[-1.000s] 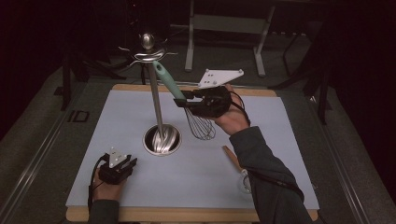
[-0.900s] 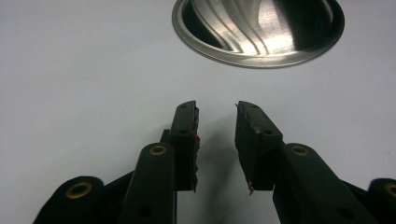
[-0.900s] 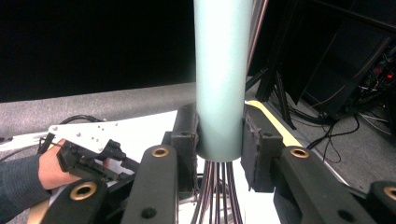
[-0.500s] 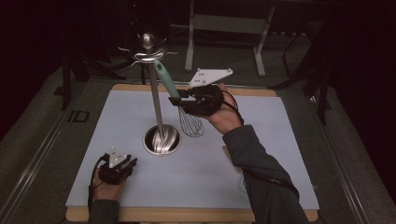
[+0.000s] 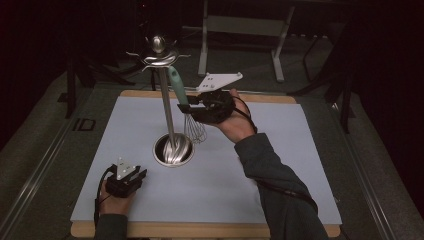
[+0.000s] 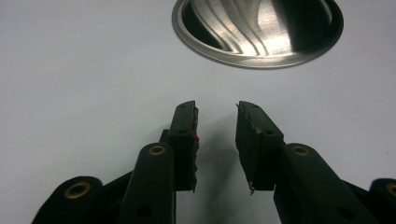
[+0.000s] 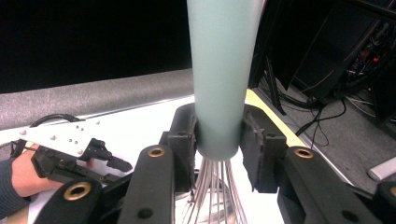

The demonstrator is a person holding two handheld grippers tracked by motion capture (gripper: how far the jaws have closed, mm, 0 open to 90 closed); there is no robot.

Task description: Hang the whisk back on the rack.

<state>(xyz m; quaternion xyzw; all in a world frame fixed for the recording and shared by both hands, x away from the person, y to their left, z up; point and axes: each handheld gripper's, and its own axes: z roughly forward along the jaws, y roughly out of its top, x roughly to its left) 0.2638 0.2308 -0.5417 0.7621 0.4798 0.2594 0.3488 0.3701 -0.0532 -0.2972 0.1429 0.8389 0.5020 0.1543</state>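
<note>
left gripper (image 5: 131,176) sits low at the near left of the tabletop (image 5: 280,170), on the pale mat, held in the person's left hand (image 5: 116,202). in the left gripper view its two black jaws stand apart with bare mat between them and nothing held. just beyond its tips lies the round steel base (image 6: 258,29) of the utensil stand, shiny and ridged, flat on the mat and apart from the jaws.

farther in, at the middle of the tabletop, the stand's thin steel pole (image 5: 166,107) rises upright from that base to a crown of hooks (image 5: 158,54) with a ball on top.

right gripper (image 5: 187,106) hovers just right of the pole, above the mat, in the person's right hand (image 5: 235,122), the sleeve reaching in from the near right. a whisk (image 5: 187,107) stands between its jaws: the pale green handle (image 7: 224,70) points up and leans toward the crown of hooks, the wire head (image 5: 195,131) hangs below, above the mat beside the base. in the right gripper view the pads flank the lower end of the handle; the jaws have just been opening, and a slim gap shows at the right pad, so whether they press on it i cannot tell. that view also shows the left gripper low at its left, farther off.
</note>
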